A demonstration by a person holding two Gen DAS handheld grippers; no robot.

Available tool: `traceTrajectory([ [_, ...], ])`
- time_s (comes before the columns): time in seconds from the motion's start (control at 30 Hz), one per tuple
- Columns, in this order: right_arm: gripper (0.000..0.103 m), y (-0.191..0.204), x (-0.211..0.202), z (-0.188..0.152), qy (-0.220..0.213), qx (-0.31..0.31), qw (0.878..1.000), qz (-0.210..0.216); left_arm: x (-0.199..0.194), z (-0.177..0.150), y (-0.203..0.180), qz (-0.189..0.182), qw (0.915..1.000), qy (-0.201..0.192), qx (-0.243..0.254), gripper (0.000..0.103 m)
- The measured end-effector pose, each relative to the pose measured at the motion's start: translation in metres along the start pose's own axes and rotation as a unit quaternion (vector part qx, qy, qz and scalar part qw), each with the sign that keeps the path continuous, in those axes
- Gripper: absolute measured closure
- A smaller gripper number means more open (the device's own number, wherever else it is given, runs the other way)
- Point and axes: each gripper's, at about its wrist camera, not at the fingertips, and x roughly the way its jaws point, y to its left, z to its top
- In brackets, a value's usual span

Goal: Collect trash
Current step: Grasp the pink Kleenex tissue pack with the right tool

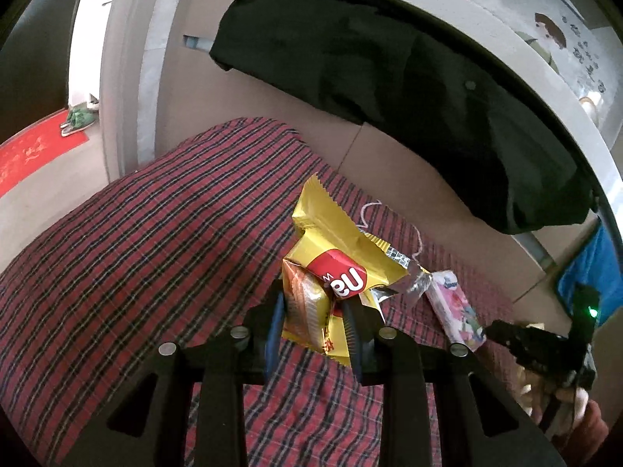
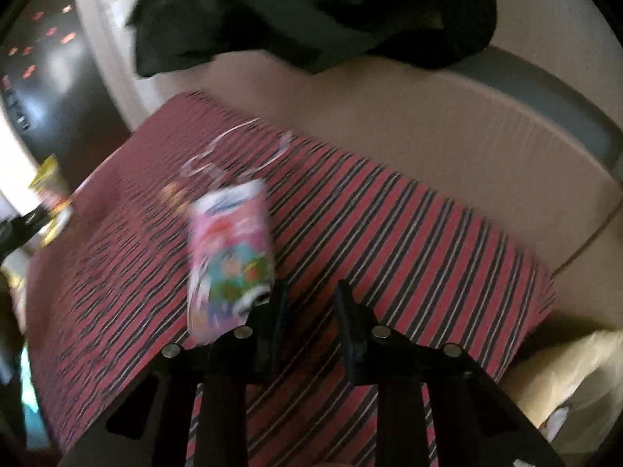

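Note:
My left gripper (image 1: 313, 303) is shut on a yellow and red snack wrapper (image 1: 335, 260) and holds it above the red plaid cloth (image 1: 155, 241). A pink tissue pack (image 1: 455, 309) lies on the cloth to the right of it. In the right wrist view, which is blurred, the pink tissue pack (image 2: 229, 249) lies just left of my right gripper (image 2: 311, 295), which is open and empty above the plaid cloth (image 2: 409, 257). The right gripper also shows at the right edge of the left wrist view (image 1: 498, 330). The yellow wrapper shows far left in the right wrist view (image 2: 48, 190).
A black garment (image 1: 389, 62) hangs over a white rail behind the cloth. A white string (image 1: 370, 210) lies on the cloth near the wrapper. A beige tiled floor (image 2: 447, 124) surrounds the cloth. A pale bag (image 2: 576, 381) sits at the lower right.

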Motion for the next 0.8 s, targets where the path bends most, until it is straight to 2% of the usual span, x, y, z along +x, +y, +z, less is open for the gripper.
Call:
traceTrajectory([
  [0.03,0.077,0.006,-0.008,-0.005,-0.007,-0.008,1.0,-0.001,0.001,0.0,0.0,0.0,1.0,-0.001,0.002,0.073],
  [0.1,0.066,0.014,-0.019,-0.008,-0.023,-0.012,1.0,0.001,-0.001,-0.002,-0.006,0.002,1.0,-0.006,0.007,0.072],
  [0.17,0.062,0.024,-0.028,-0.007,-0.04,-0.013,0.999,0.006,-0.004,-0.003,-0.01,0.008,0.9998,-0.01,0.014,0.072],
  [0.27,0.062,0.039,-0.024,0.003,-0.046,-0.018,0.999,0.007,-0.007,-0.005,-0.013,0.018,0.9995,-0.017,0.022,0.072],
  [0.43,0.061,0.064,0.006,0.014,-0.036,-0.043,0.998,-0.039,-0.009,-0.004,-0.008,0.012,0.9997,-0.012,0.019,0.071],
  [0.53,0.058,0.069,0.021,0.02,-0.034,-0.051,0.997,-0.055,-0.006,-0.004,-0.001,0.011,0.9998,-0.007,0.011,0.071],
  [0.67,0.053,0.063,0.039,0.024,-0.019,-0.046,0.997,-0.053,0.001,-0.006,0.006,0.013,0.9999,-0.001,0.002,0.071],
  [0.8,0.053,0.06,0.053,0.022,-0.004,-0.038,0.998,-0.054,0.008,-0.007,0.004,0.014,0.9999,0.006,0.001,0.071],
])
